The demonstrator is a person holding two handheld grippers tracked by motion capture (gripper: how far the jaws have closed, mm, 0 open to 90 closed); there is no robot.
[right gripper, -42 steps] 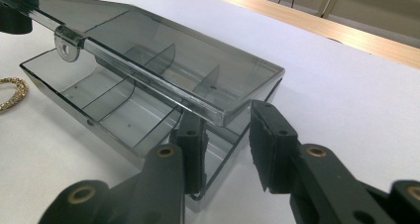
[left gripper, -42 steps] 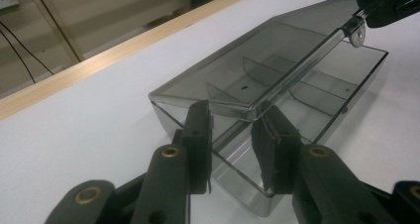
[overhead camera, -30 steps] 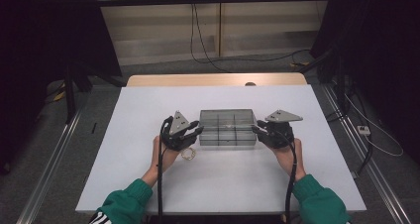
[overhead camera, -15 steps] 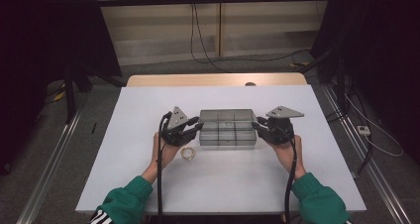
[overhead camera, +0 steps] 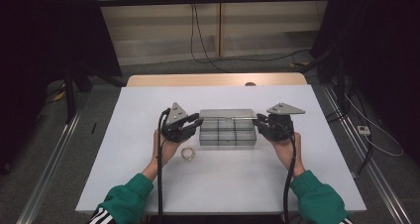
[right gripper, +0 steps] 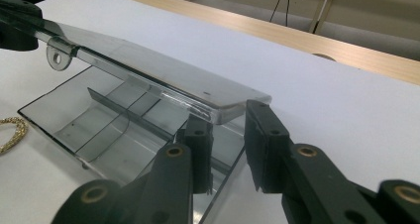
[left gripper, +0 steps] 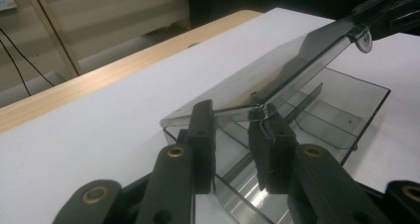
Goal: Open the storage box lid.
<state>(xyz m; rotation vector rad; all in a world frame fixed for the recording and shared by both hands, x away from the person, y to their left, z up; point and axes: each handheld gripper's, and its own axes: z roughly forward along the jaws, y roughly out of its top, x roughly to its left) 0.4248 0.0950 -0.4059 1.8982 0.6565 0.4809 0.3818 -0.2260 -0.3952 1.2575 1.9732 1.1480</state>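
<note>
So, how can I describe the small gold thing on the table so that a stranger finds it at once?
Start at the white table and find the clear compartment box in its middle. Just in front of the box's left corner, beside the left gripper, lies the gold chain, coiled in a ring, the table's one golden thing.

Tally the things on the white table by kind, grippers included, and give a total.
Clear compartment box, lid raised: 1
Gold chain, coiled on the table beside the box: 1
Black two-jaw grippers, left gripper and right gripper, one at each end of the box lid: 2
Total: 4
</note>
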